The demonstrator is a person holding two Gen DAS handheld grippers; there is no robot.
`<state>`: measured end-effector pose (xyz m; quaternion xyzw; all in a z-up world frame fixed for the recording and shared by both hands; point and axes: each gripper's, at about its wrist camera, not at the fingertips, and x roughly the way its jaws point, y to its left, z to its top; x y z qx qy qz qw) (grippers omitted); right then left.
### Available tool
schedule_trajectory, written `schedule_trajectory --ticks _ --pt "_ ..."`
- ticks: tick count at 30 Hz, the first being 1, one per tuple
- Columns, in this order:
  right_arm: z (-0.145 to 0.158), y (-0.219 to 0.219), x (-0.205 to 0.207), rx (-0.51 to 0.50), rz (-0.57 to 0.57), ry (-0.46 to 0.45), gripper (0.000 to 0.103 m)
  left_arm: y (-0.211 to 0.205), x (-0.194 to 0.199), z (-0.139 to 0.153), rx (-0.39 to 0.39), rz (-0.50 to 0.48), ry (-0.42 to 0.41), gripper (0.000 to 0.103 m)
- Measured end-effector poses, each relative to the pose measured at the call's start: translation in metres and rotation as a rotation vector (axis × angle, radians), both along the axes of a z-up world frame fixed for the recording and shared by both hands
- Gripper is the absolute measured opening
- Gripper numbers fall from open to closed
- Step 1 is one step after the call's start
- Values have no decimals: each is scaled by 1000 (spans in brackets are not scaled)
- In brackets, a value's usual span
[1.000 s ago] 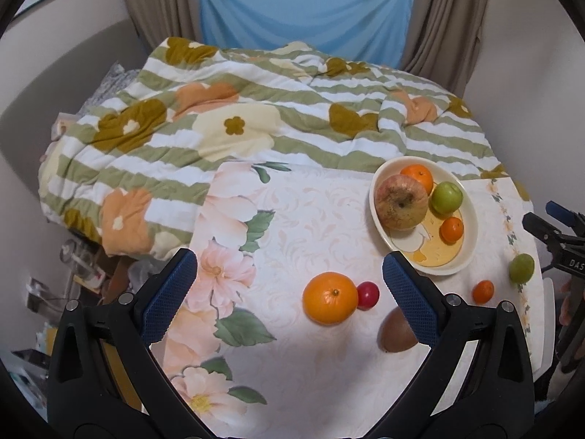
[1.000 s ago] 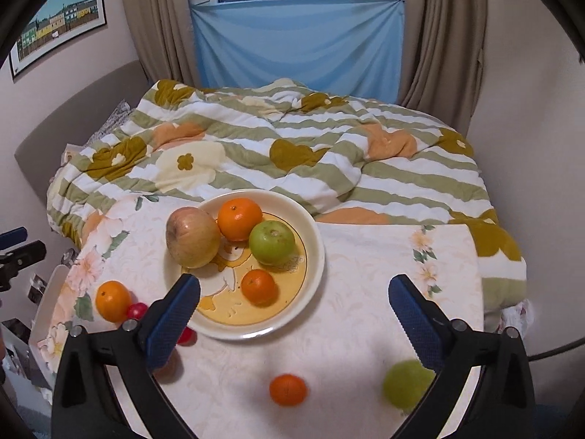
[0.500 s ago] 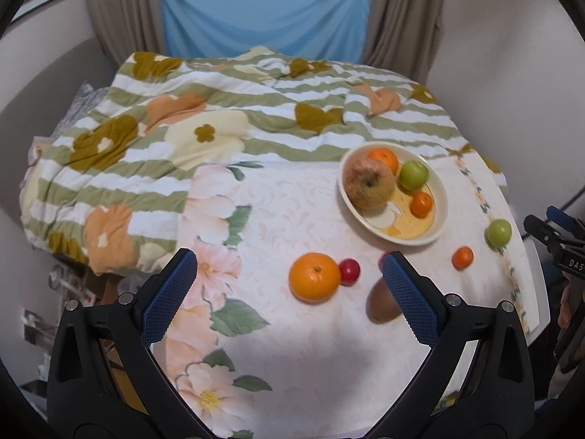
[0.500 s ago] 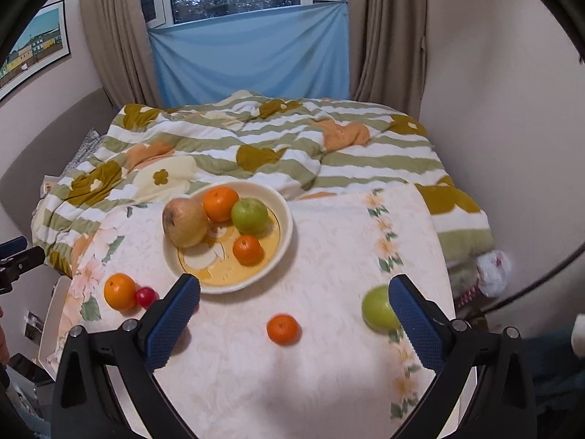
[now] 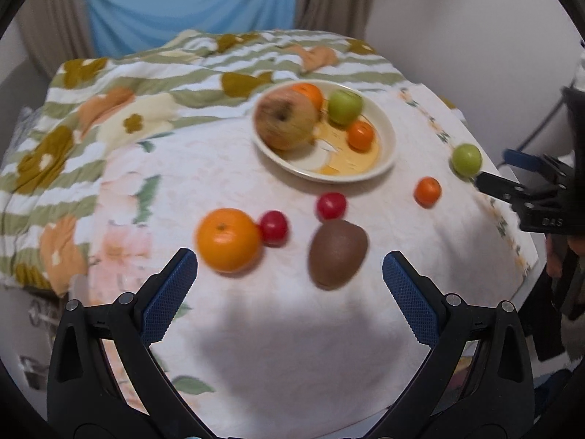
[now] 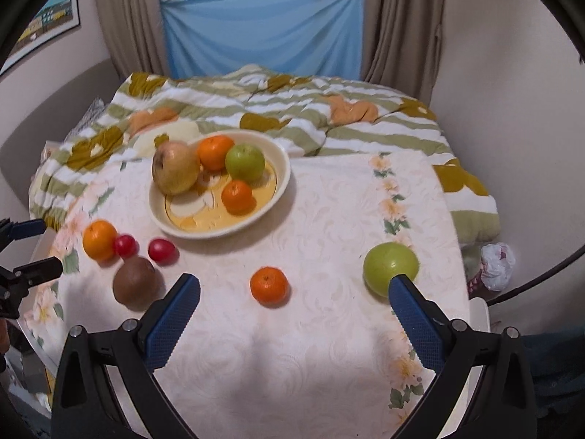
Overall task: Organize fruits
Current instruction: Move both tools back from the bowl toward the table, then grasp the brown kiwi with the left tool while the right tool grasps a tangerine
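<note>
A cream bowl (image 6: pixel 281 190) (image 5: pixel 387 139) holds a large yellow apple (image 6: pixel 175 172), two oranges and a green apple. Loose on the floral cloth lie a big orange (image 5: pixel 228 239), two small red fruits (image 5: pixel 273 227) (image 5: pixel 331 205), a brown kiwi (image 5: pixel 336 252), a small orange (image 6: pixel 268 285) and a green apple (image 6: pixel 389 265). My left gripper (image 5: pixel 289 267) is open, just short of the big orange and kiwi. My right gripper (image 6: pixel 294 292) is open, with the small orange between and beyond its fingers and the green apple by its right finger.
The cloth-covered table (image 6: pixel 329 347) stands against a bed with a striped flowered quilt (image 6: pixel 292 109). Behind are curtains and a blue sheet (image 6: pixel 263 29) over the window. A wall is close on the right. A white plastic bag (image 6: pixel 495 265) lies beside the table.
Both grippers have come closer to the table and lower; the loose fruits look bigger and nearer. The left view has swung right, so the kiwi now shows fully. No fruit has moved.
</note>
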<state>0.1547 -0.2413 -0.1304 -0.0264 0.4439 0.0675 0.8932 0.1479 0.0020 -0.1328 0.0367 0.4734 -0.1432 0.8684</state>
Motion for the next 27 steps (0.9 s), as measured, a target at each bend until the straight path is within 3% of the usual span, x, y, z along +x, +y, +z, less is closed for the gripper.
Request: schedule_trajectory --ticks 8,12,15,23,27 --pt "-29 -1 10 16 52 53 102 -29 8 -34 8 -59 46 101" --pt "-40 -1 15 34 72 84 97 -38 14 -48 12 -71 63 98" --pt "-45 0 18 37 87 97 94 -42 19 -55 10 -76 78 86" --pt "-54 2 26 33 109 128 91 -53 30 -71 10 -84 105 82" --pt "-59 2 31 45 128 149 82 -55 33 -76 1 -73 124 75"
